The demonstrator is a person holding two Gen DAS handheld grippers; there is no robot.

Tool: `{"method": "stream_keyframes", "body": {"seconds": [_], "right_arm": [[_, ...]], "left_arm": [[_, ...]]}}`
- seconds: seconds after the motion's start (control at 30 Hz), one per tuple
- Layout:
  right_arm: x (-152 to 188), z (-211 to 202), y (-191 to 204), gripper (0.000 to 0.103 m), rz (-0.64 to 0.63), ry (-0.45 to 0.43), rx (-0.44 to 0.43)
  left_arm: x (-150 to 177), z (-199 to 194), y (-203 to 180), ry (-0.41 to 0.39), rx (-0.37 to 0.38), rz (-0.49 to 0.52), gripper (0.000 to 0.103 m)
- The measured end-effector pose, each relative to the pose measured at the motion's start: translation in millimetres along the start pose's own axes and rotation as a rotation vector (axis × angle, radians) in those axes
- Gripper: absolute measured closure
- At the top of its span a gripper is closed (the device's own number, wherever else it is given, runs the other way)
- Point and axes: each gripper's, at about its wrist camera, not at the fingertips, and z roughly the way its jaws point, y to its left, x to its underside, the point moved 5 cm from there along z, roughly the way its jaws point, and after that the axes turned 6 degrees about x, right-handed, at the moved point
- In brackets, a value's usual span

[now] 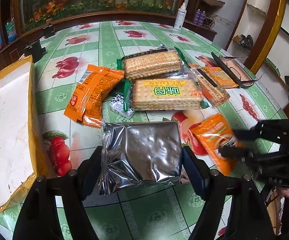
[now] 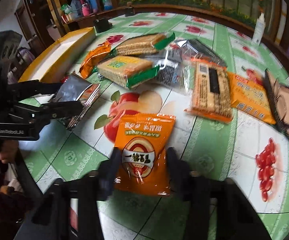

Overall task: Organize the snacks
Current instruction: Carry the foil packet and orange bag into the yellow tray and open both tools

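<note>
My left gripper [image 1: 142, 160] is shut on a silver foil snack pack [image 1: 144, 150], which also shows in the right wrist view [image 2: 76, 92]. My right gripper [image 2: 142, 162] is shut on an orange snack packet [image 2: 144, 152], seen from the side in the left wrist view [image 1: 214, 138]. A pile of snacks lies mid-table: two cracker packs [image 1: 164, 92], orange packets [image 1: 92, 96], a small white candy [image 1: 120, 108]. A shallow yellow-rimmed white box [image 1: 6, 124] lies at the left.
Folded glasses on a brown case [image 2: 286, 104] lie at the right of the pile. A white spray bottle [image 1: 180, 18] and small black objects [image 1: 35, 49] stand at the far table edge. The fruit-print tablecloth [image 2: 214, 160] covers the round table.
</note>
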Motion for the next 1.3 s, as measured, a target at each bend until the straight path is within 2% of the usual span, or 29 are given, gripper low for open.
{"method": "stream_keyframes", "body": {"seconds": [0.07, 0.2, 0.47, 0.67, 0.87, 1.0, 1.3], "right_arm": [[0.8, -2.0, 0.9, 0.084, 0.007, -0.007, -0.031], [5.6, -6.4, 6.6, 0.087, 0.023, -0.024, -0.043], [-1.1, -29.2, 14.9, 0.087, 0.081, -0.084, -0.108], [-19.9, -39.9, 30.0, 0.087, 0.092, -0.133, -0.153], [-52.6, -40.7, 59.4, 0.087, 0.084, -0.170, -0.226], [-80.6, -35.5, 95.4, 0.087, 0.046, -0.179, -0.274], [-129.9, 5.0, 182.9, 0.086, -0.047, -0.146, -0.343]], "left_arm": [[0.0, -1.2, -1.2, -0.005, 0.007, 0.003, 0.026], [-0.7, -5.0, -1.2, -0.015, 0.020, 0.000, 0.027], [-5.2, -25.7, 6.2, -0.062, 0.030, -0.018, 0.027], [-9.8, -55.0, 29.9, -0.127, 0.008, -0.064, 0.027], [-9.4, -88.0, 79.9, -0.197, -0.059, -0.157, 0.027], [-1.3, -109.4, 123.5, -0.235, -0.129, -0.242, 0.026], [30.0, -126.8, 194.2, -0.240, -0.271, -0.373, 0.026]]}}
